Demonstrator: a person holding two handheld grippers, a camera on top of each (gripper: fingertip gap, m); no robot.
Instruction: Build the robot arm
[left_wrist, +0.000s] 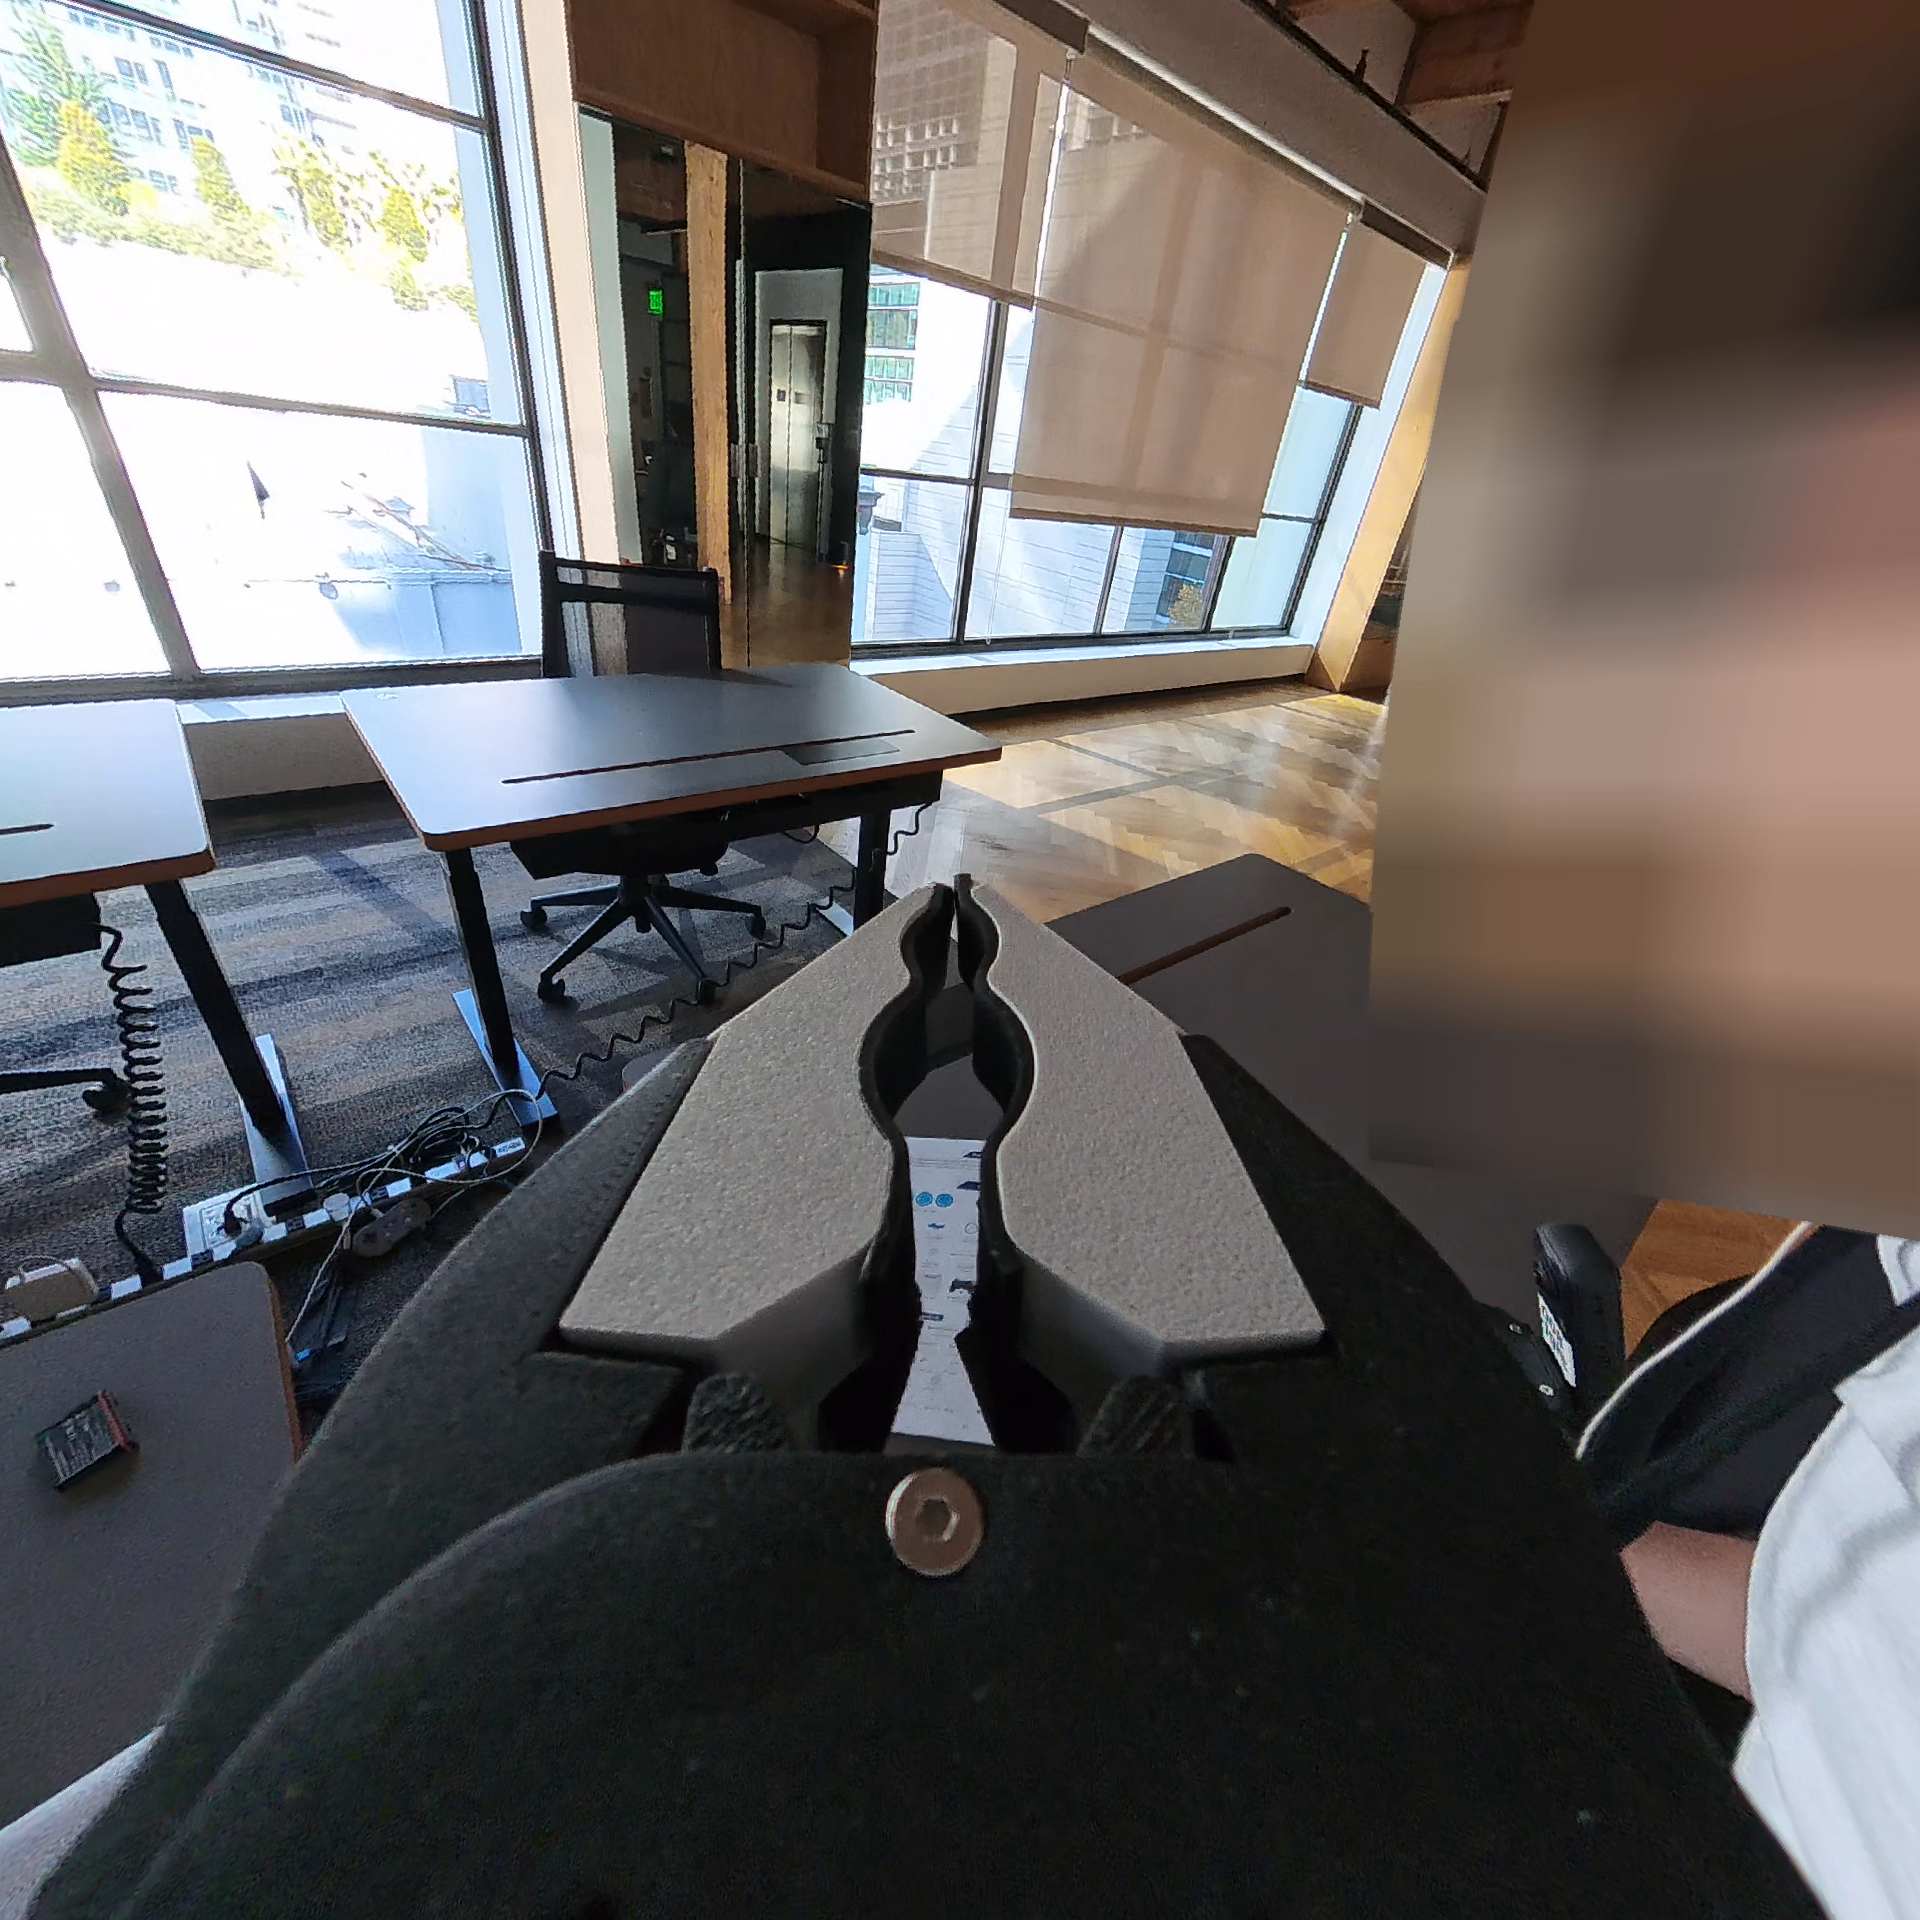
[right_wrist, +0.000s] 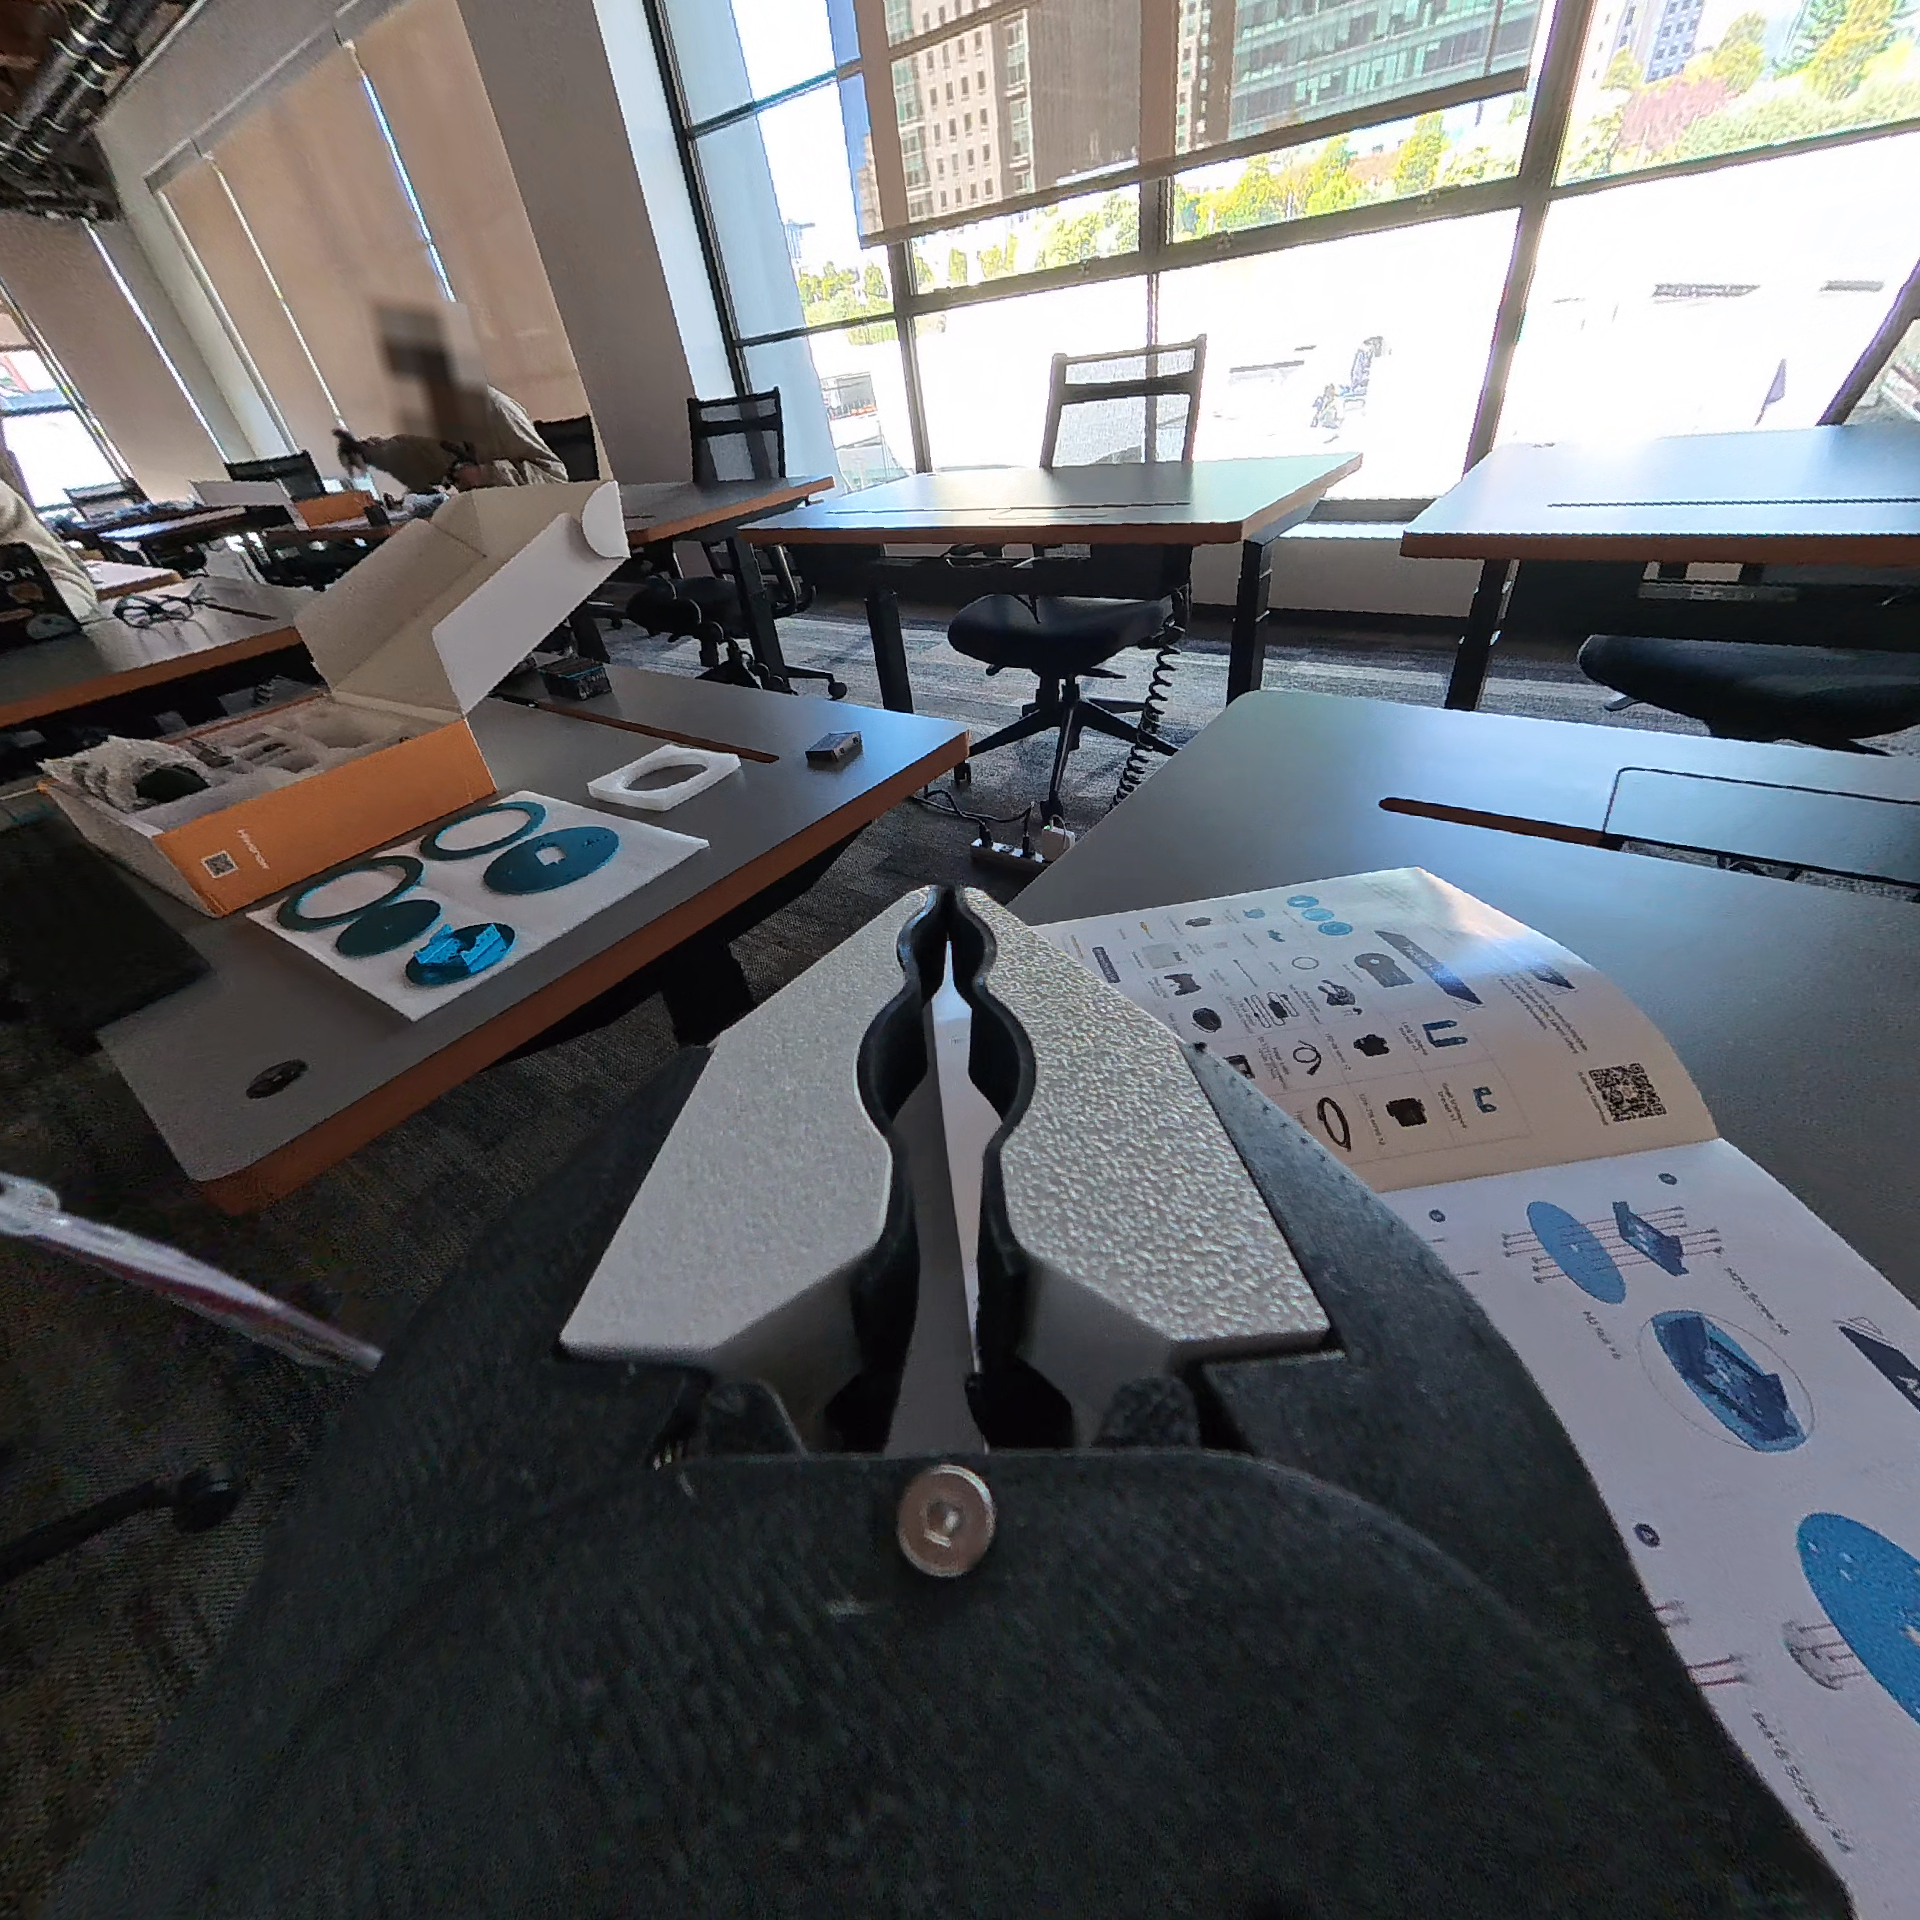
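My right gripper (right_wrist: 951, 909) is shut on the left edge of a white printed instruction sheet (right_wrist: 1455, 1049). The sheet curves away to the right over a dark desk (right_wrist: 1351, 769) and shows as a white strip between the jaws. My left gripper (left_wrist: 961, 896) is shut, its tips meeting above the near edge of a dark desk (left_wrist: 1247, 997). A piece of the printed sheet (left_wrist: 945, 1247) shows face-on through the gap between its fingers. I cannot tell whether the left gripper grips it. A person's arm in a white sleeve (left_wrist: 1829, 1621) is at the right.
On the left desk (right_wrist: 582, 997) stand an open orange-and-white box (right_wrist: 312, 810), a white foam sheet (right_wrist: 665, 842) with several blue rings and discs (right_wrist: 468, 883), a white foam frame (right_wrist: 665, 774) and a small black part (right_wrist: 834, 746). A power strip (left_wrist: 312, 1210), cables, desks and office chairs (left_wrist: 634, 894) lie beyond. The grippers' ends are close to 40 centimeters from one another.
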